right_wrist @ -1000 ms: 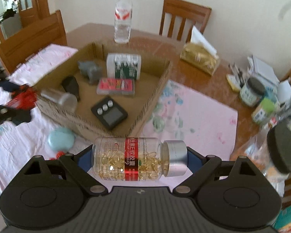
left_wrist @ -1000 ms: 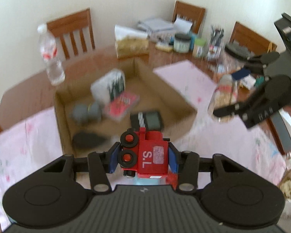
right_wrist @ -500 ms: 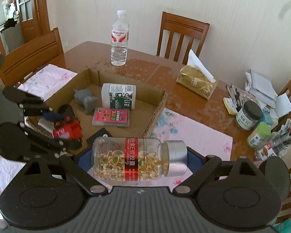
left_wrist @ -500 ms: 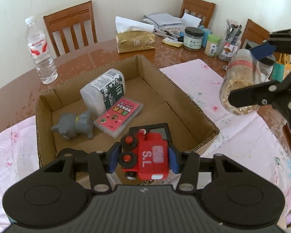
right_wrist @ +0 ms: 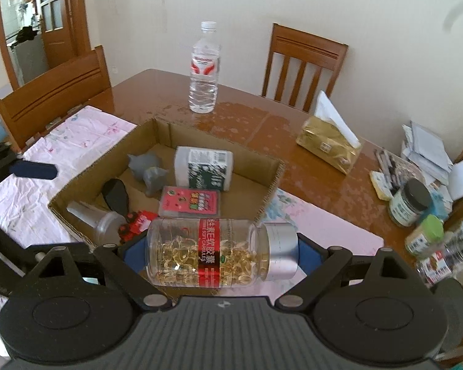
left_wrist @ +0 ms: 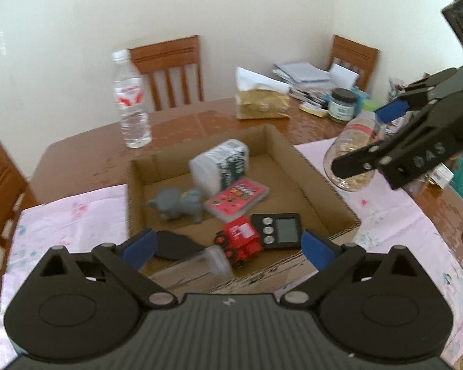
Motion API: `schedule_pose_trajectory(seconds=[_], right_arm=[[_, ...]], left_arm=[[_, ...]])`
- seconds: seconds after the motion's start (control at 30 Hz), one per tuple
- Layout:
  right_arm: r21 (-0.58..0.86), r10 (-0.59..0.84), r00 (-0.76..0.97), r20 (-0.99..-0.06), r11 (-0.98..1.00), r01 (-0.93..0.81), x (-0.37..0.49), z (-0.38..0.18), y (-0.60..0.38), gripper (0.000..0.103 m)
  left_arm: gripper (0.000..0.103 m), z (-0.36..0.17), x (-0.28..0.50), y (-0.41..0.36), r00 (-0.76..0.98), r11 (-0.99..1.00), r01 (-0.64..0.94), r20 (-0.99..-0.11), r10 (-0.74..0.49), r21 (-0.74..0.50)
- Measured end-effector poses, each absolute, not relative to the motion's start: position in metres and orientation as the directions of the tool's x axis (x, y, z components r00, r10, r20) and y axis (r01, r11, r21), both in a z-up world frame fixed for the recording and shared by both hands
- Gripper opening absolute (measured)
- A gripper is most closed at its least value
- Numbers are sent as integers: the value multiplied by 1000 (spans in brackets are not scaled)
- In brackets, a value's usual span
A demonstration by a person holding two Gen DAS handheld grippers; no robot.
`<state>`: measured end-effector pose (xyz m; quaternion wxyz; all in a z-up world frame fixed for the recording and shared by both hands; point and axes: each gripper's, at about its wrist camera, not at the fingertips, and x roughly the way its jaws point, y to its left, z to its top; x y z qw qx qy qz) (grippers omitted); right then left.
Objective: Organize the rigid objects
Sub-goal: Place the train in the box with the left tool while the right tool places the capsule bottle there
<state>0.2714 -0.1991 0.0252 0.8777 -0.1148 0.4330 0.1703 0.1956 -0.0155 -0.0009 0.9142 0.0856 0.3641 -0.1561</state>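
One cardboard box (left_wrist: 321, 182) on a wooden table (left_wrist: 86, 160), open-topped. Contents, left to right: one black flat piece (left_wrist: 176, 245), one grey animal figure (left_wrist: 176, 205), one clear cup (left_wrist: 214, 262) on its side, one white bottle (left_wrist: 219, 165) lying flat, one red toy train (left_wrist: 240, 242), one pink card case (left_wrist: 236, 197), one black timer (left_wrist: 277, 229).

Left gripper (left_wrist: 228, 246): jaws just opened wide, nothing between them; the train lies in the box beneath.

Right gripper (right_wrist: 213, 254): clamped on one capsule bottle (right_wrist: 213, 252), held sideways above the box's near right corner.

Outside the box: one water bottle (right_wrist: 203, 71), one tissue pack (right_wrist: 330, 145).
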Motion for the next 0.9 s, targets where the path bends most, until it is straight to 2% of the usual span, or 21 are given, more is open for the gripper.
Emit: schedule_pose_trajectory(seconds=[0.23, 0.57, 0.7, 0.9], right_arm=[[-6, 241, 516, -822, 902, -431, 306, 5, -171, 96], [12, 213, 454, -865, 914, -406, 351, -31, -154, 96], [-2, 196, 510, -838, 933, -361, 359, -25, -158, 103], [-15, 168, 574, -801, 954, -300, 350, 1, -170, 103]], left_arm=[[102, 4, 173, 12, 741, 974, 225, -653, -155, 23], [102, -1, 153, 42, 746, 993, 114, -663, -57, 43], [102, -1, 149, 50, 744, 995, 89, -667, -35, 48], [102, -4, 149, 51, 741, 995, 77, -671, -16, 61]])
